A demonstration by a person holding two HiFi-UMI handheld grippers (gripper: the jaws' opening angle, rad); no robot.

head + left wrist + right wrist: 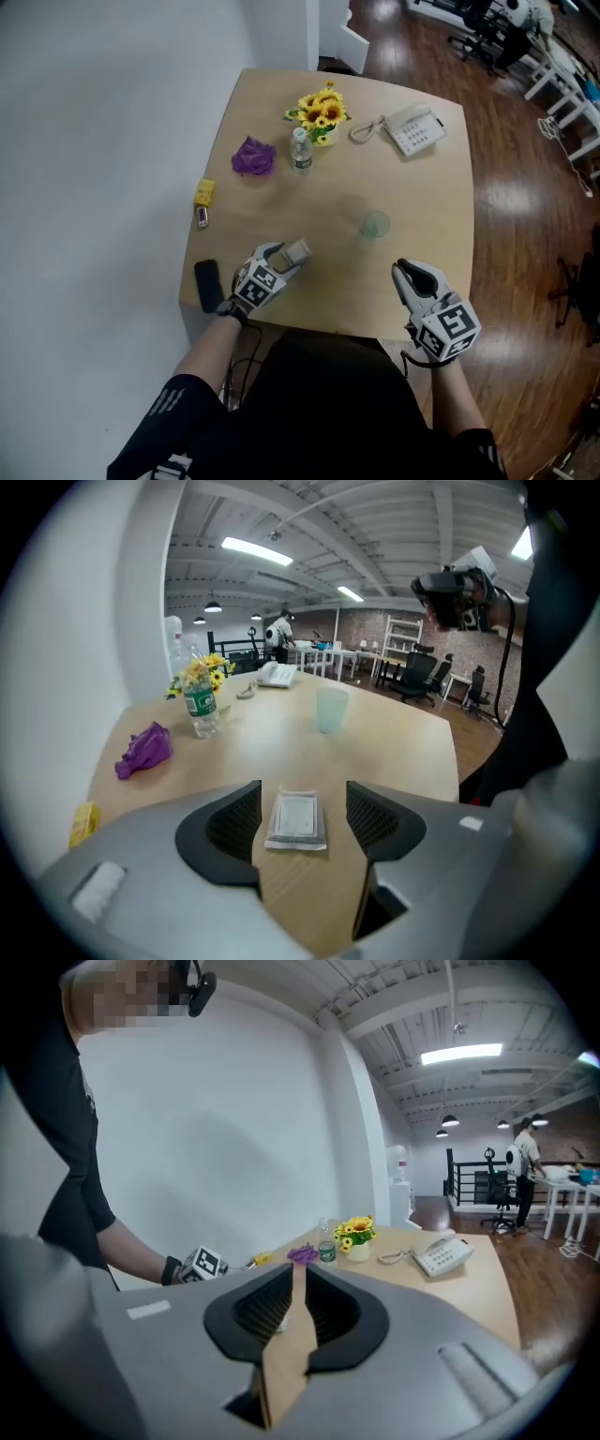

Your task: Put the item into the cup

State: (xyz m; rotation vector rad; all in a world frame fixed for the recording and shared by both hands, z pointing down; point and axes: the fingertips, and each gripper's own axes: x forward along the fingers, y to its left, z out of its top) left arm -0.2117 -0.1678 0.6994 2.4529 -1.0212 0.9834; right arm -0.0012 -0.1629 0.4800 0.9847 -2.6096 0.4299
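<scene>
- The task has barely begun: the cup [331, 710] stands upright and looks empty, and the packet [297, 818] lies flat on the table [403, 747], well short of the cup.
- The left gripper [302, 795] has its jaws spread either side of the packet, not touching it; gripping, carrying and dropping remain.
- The right gripper [298, 1277], also short of the cup, has its jaws pressed together on nothing.
</scene>
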